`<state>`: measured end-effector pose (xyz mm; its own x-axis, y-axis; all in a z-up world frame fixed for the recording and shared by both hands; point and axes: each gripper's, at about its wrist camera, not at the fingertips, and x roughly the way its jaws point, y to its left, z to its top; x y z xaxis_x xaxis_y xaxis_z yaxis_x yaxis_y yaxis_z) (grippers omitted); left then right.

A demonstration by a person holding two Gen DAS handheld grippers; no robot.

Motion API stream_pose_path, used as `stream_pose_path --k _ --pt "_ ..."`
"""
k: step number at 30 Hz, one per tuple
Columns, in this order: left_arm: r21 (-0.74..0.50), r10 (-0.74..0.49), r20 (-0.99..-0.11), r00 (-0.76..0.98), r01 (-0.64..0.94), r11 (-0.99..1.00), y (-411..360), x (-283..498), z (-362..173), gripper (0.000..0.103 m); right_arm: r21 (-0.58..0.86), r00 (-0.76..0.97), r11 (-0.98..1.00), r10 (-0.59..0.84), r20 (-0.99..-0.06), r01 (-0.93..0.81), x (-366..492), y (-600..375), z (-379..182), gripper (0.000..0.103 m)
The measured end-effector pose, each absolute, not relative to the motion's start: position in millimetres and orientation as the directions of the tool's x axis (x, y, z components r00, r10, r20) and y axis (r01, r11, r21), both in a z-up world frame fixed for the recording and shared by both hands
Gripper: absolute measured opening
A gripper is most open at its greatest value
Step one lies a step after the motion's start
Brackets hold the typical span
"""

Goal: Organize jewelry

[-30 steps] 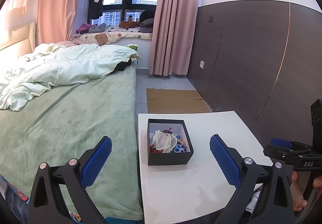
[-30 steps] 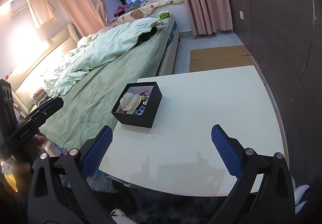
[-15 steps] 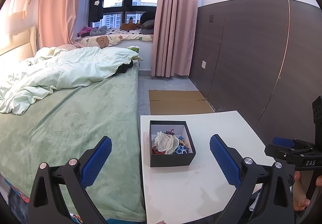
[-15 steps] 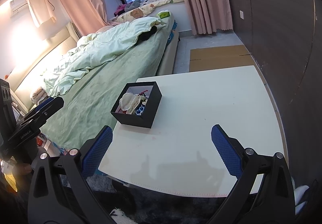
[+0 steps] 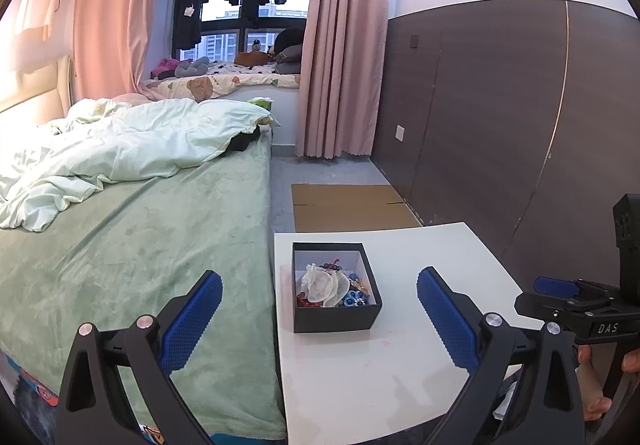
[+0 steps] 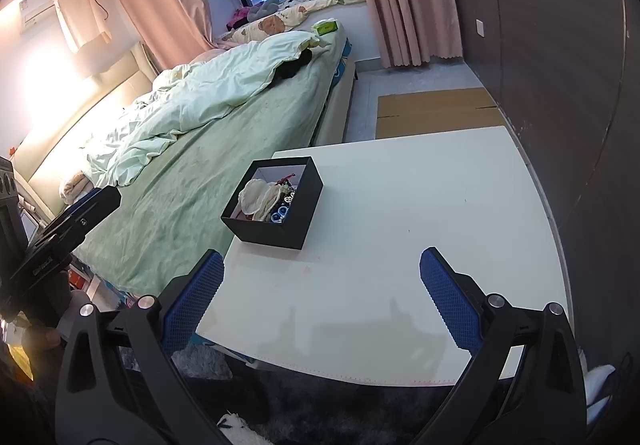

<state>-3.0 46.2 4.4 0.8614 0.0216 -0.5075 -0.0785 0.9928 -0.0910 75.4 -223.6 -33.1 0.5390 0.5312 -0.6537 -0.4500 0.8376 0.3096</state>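
both claws, left claw (image 5: 319, 299) and right claw (image 6: 321, 279), gape empty; the black box (image 6: 276, 207) of jewelry (image 5: 334, 285) sits on the table (image 6: 420, 245) at ten o'clock.

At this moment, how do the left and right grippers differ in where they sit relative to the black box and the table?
The left gripper frames the black box between its fingers from the bed side; the right gripper points at bare table, the box lying off to its left. The left gripper straddles the table's edge; the right sits over the table's near edge. Both are open and empty.
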Motion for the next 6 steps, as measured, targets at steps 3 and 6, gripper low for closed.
stream_pose_path --k 3,6 --pt "-0.102 0.014 -0.511 0.859 -0.077 0.992 47.8 -3.3 3.8 0.095 0.310 0.538 0.837 0.532 -0.654 -0.451 75.6 -223.8 -33.2 0.098" --pt "-0.101 0.014 -0.513 0.859 -0.077 0.992 47.9 -3.7 3.6 0.095 0.309 0.538 0.837 0.531 -0.655 -0.451 74.9 -223.4 -33.7 0.098"
